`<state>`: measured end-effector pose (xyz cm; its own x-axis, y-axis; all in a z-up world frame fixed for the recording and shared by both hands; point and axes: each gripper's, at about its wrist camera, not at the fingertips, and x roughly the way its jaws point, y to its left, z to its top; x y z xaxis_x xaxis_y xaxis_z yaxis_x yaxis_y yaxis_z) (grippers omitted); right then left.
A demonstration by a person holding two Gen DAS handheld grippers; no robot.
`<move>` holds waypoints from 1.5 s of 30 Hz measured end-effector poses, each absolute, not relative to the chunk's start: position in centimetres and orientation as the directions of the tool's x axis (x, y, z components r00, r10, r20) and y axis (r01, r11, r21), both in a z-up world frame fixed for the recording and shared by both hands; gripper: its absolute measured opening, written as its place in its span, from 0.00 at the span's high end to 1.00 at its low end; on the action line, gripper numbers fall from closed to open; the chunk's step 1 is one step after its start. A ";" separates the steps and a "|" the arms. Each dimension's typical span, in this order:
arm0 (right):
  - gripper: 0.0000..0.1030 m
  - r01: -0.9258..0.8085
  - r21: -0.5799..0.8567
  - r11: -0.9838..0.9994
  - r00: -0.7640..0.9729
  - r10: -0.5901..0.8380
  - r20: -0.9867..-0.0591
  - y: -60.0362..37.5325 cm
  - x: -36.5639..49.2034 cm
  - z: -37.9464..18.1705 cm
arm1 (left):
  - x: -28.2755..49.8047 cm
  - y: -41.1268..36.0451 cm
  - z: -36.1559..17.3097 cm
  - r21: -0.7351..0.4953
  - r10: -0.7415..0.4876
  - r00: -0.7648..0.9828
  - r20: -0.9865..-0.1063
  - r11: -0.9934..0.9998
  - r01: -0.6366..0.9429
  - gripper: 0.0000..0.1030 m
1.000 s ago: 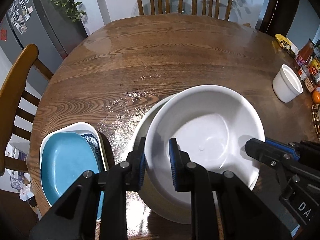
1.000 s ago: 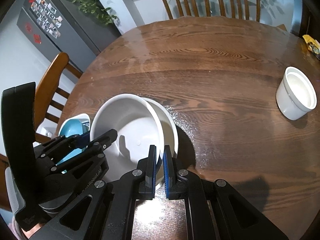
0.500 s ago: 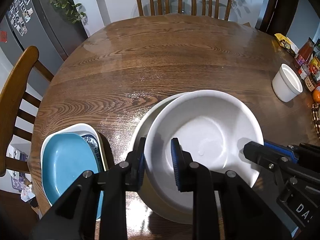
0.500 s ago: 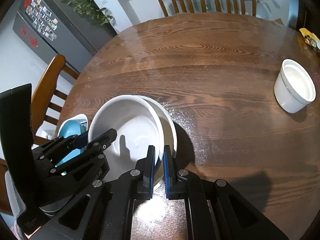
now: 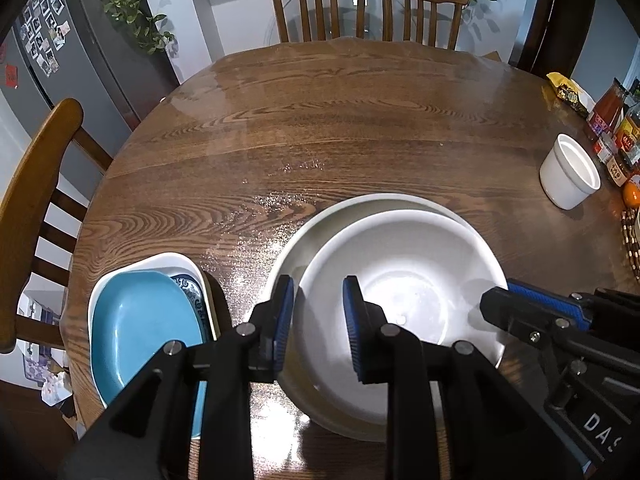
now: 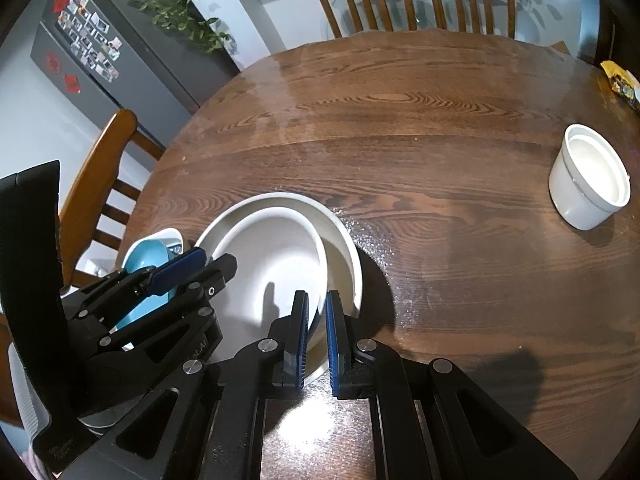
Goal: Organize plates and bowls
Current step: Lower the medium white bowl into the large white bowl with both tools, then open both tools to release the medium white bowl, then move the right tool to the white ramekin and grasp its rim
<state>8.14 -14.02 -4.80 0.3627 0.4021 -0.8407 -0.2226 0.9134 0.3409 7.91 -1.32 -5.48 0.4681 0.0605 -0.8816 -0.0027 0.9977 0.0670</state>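
A white bowl [image 5: 404,300] sits nested inside a larger white bowl [image 5: 316,232] near the table's front edge; both also show in the right wrist view, the inner bowl [image 6: 276,256] and the outer bowl [image 6: 344,256]. My left gripper [image 5: 318,320] is open, its fingers straddling the inner bowl's left rim with a gap. My right gripper [image 6: 316,328] has its jaws close together around the inner bowl's right rim. A blue plate [image 5: 140,328] lies in a white dish [image 5: 176,260] at the left.
A small white ramekin [image 5: 570,178] stands at the right, also seen in the right wrist view [image 6: 588,184]. Sauce bottles [image 5: 612,120] and an orange [image 5: 632,194] sit at the right edge. Wooden chairs [image 5: 320,4] surround the round table [image 5: 320,120].
The inner bowl has come down into the larger bowl. My left gripper's fingers have spread wider off its rim. The right gripper's fingers have parted slightly.
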 end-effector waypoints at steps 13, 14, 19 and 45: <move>0.93 -0.191 0.343 0.920 0.405 0.392 -0.826 -15.3 7.5 -3.8 | 7.3 -1.6 -4.1 0.079 0.070 0.509 -0.858 0.997 -0.005 0.45; 0.93 -0.188 0.342 0.921 0.408 0.390 -0.825 -15.4 7.4 -3.7 | 7.2 -1.6 -3.9 0.079 0.071 0.514 -0.855 0.997 -0.007 0.42; 0.65 -0.160 0.340 0.927 0.431 0.375 -0.820 -16.1 6.9 -3.3 | 6.7 -1.5 -3.3 0.082 0.078 0.534 -0.842 0.997 -0.017 0.32; 0.48 -0.031 0.362 0.932 0.508 0.327 -0.797 -22.5 2.8 -2.1 | 3.7 -5.5 -2.2 0.103 0.078 0.555 -0.828 0.995 0.014 0.01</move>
<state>2.79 -22.50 -2.06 0.5075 0.3266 -0.7974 -0.0314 0.9318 0.3616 3.74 -5.45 -2.22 0.5551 0.0780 -0.8281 0.0139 0.9946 0.1031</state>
